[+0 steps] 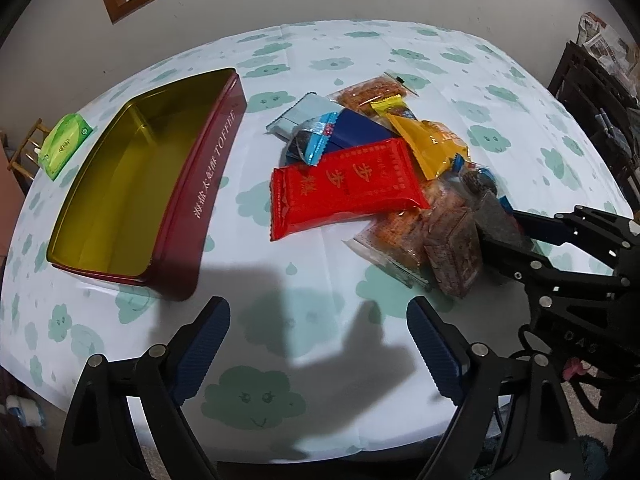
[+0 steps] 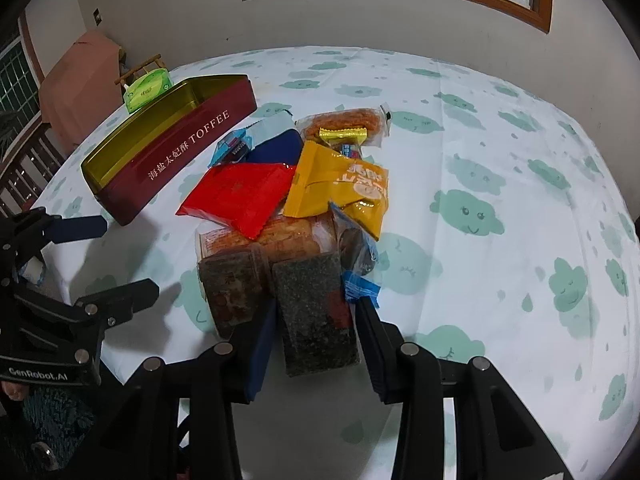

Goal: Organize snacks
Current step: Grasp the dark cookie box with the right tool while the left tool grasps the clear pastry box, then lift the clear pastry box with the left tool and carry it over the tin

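Snacks: a heap of wrapped packets lies on the cloud-printed white tablecloth (image 2: 500, 128), to the right of the open dark-red toffee tin with gold interior (image 1: 120, 184). The right gripper (image 2: 316, 320) is clamped on a clear-wrapped dark speckled seaweed bar (image 2: 316, 312) at the near edge of the heap, its two blue pads pressing the bar's long sides. Beside that bar, towards the tin, sits a clear-wrapped brown block (image 2: 230, 292). Farther out lie a glossy red foil packet (image 1: 344, 188), a yellow foil packet (image 2: 340, 188) and a dark-blue packet (image 1: 360, 130). The left gripper (image 1: 320, 344) hangs open over bare cloth, near the tin's front corner. A green tissue pack (image 1: 64, 144) lies beyond the tin.
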A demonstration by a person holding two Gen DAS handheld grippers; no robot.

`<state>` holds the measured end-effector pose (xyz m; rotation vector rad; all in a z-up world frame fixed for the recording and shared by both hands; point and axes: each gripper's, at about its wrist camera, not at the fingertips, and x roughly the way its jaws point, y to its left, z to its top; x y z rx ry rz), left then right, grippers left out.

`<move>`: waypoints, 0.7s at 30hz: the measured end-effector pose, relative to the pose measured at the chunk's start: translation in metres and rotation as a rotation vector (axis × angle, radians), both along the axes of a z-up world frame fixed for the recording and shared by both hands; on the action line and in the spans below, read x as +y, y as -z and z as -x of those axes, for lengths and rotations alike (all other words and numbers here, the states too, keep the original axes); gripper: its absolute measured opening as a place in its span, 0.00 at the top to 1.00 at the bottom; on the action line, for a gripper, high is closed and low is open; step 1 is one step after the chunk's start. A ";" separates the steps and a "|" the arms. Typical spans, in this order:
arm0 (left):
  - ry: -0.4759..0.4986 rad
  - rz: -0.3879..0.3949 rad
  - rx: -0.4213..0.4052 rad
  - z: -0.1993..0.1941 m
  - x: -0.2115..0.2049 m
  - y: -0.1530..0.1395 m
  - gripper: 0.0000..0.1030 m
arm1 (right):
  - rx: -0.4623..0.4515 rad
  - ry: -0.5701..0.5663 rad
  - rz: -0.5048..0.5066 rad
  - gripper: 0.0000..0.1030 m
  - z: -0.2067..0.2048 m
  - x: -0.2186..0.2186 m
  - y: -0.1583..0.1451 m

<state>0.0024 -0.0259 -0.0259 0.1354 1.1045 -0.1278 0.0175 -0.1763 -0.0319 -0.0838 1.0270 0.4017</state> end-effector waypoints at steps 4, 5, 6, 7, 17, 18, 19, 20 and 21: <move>0.009 -0.004 0.005 0.002 -0.006 0.000 0.15 | 0.005 0.000 -0.013 0.62 0.002 -0.002 0.002; 0.013 -0.002 0.007 0.002 -0.008 0.000 0.15 | 0.007 -0.002 -0.013 0.62 0.003 -0.003 0.004; 0.015 -0.001 0.011 0.003 -0.010 0.001 0.16 | 0.009 -0.002 -0.011 0.64 0.004 -0.004 0.005; 0.018 0.001 0.015 0.003 -0.012 0.001 0.17 | 0.009 0.004 -0.013 0.64 0.005 -0.005 0.006; 0.021 0.040 0.057 0.005 -0.024 0.001 0.18 | -0.030 0.053 0.000 0.65 0.010 -0.027 0.006; 0.015 0.049 0.061 0.005 -0.025 0.000 0.18 | -0.036 0.067 0.006 0.65 0.010 -0.031 0.006; 0.014 0.057 0.065 0.005 -0.026 0.000 0.19 | -0.039 0.076 0.007 0.65 0.010 -0.035 0.007; 0.012 0.070 0.071 0.005 -0.028 -0.001 0.19 | -0.041 0.086 0.006 0.65 0.010 -0.040 0.007; 0.009 0.080 0.075 0.005 -0.029 -0.001 0.19 | -0.044 0.100 0.007 0.65 0.009 -0.045 0.007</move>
